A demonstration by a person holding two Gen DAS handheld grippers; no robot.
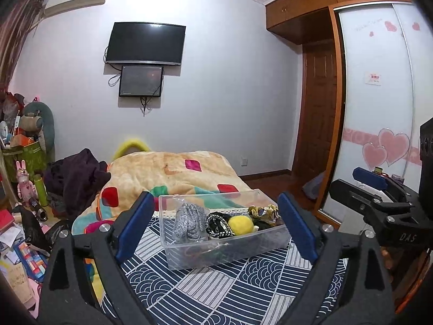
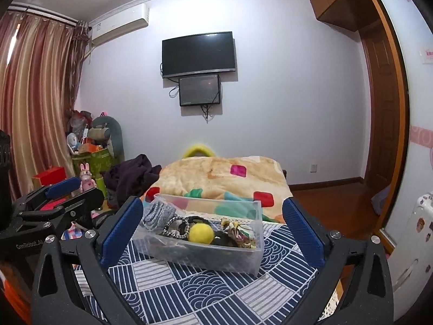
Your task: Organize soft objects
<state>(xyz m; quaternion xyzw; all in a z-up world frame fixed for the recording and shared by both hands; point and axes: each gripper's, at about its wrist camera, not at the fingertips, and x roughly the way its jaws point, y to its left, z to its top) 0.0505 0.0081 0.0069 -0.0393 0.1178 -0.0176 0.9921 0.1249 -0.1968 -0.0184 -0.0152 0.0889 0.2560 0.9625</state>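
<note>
A clear plastic bin (image 1: 189,254) (image 2: 216,257) sits on the blue-and-white patterned bedsheet (image 1: 230,289) (image 2: 189,292). Inside lie a grey knitted piece (image 1: 189,223) (image 2: 159,214), black-and-white hair ties (image 1: 217,226) (image 2: 176,226), a yellow fuzzy ball (image 1: 240,225) (image 2: 200,233) and a patterned scrunchie (image 1: 263,212) (image 2: 238,233). My left gripper (image 1: 216,227) is open and empty, its blue pads either side of the bin, held short of it. My right gripper (image 2: 213,233) is open and empty likewise; it also shows at the right of the left wrist view (image 1: 362,187).
A colourful blanket (image 1: 173,178) (image 2: 224,178) is heaped on the bed beyond the bin. Dark clothes (image 1: 75,178) (image 2: 130,178) lie at its left. Cluttered bags and toys (image 1: 27,149) stand on the left; a wardrobe (image 1: 379,108) and door on the right.
</note>
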